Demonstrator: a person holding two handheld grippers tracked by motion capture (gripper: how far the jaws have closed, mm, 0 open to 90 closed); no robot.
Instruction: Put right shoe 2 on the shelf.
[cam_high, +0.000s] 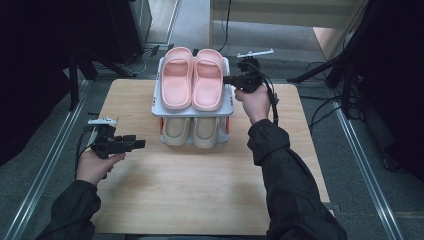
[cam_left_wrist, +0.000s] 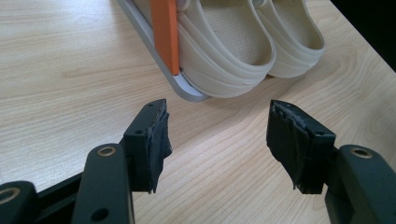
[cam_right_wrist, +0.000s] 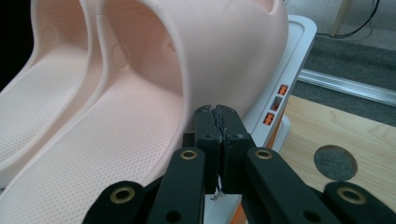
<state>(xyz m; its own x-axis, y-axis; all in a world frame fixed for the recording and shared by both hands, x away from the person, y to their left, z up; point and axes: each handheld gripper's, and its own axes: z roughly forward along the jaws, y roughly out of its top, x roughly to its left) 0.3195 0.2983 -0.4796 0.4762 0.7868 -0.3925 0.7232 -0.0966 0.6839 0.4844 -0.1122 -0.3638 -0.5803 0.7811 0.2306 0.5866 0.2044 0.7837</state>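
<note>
The right claw (cam_high: 229, 79), jaws pressed together on nothing, sits at the right edge of the pale two-tier shoe rack's (cam_high: 158, 107) top shelf, beside the pink rubber slippers (cam_high: 192, 77). These lie lengthwise toward the table's far edge; the left claw (cam_high: 139, 144) waits wide open.

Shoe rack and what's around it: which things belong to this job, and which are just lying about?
In the job: pink slippers; shoe rack; beige slippers; right gripper, shut beside the pink pair; left gripper, open.

Lying about: grey round pad on the table; floor cables.
</note>
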